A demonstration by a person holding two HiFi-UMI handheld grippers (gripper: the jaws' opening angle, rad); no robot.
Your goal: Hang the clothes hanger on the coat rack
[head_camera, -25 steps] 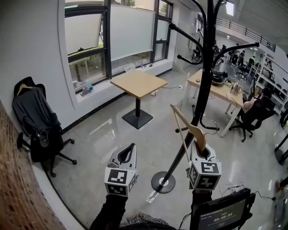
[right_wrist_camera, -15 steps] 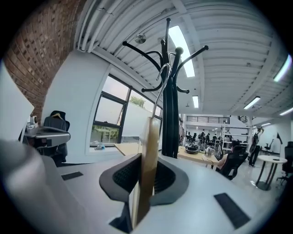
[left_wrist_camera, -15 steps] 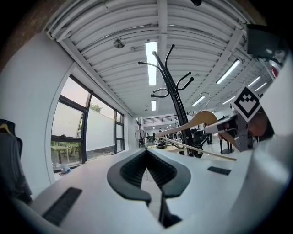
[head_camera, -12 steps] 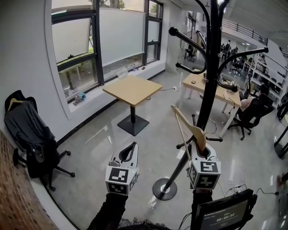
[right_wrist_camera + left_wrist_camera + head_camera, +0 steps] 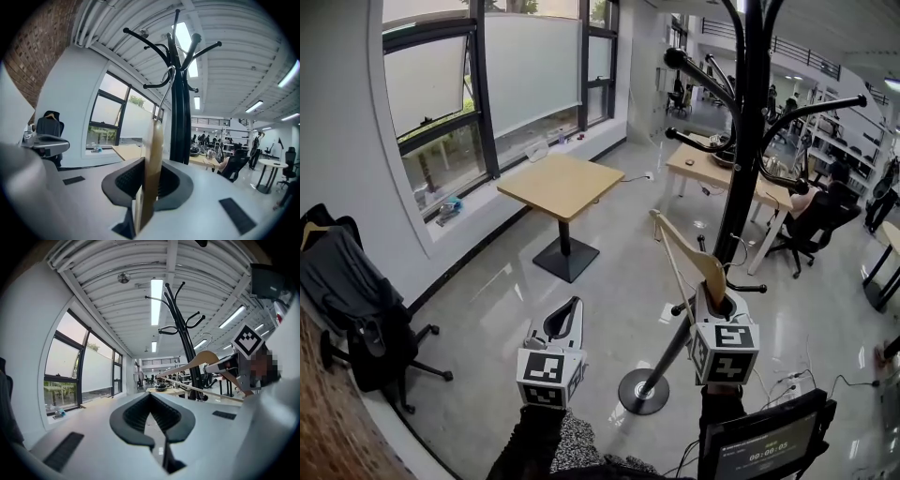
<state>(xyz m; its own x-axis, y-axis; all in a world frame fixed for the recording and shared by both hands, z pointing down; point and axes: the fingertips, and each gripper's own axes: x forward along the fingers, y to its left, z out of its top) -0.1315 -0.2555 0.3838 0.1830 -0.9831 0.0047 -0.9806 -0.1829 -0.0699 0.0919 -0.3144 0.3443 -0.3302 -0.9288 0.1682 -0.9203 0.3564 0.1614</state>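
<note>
**Hanger gripped on your right, left gripper closed on nothing**

Head view: you stand in an office with a glossy grey floor [image 5: 487, 309], tall windows [image 5: 534, 75] and a square wooden table [image 5: 562, 185]. The black coat rack [image 5: 741, 187] rises just ahead of you, and its round base sits on the floor between your two grippers. Your right gripper [image 5: 717, 309] holds the wooden clothes hanger [image 5: 686, 262], which slants up and to the left in front of the rack's pole. Your left gripper [image 5: 570, 314] hangs lower, to the left, well apart from the hanger.

Left gripper view: your jaws are closed, the tips meeting with nothing between them. The hanger and your right gripper show off to the right, with the rack behind them.

Right gripper view: your jaws are clamped on the hanger's wooden body, which stands edge-on between the pads. Its metal hook [image 5: 167, 89] rises close beside the rack's pole, near one lower arm. You cannot tell from here whether the hook touches the arm.
</note>
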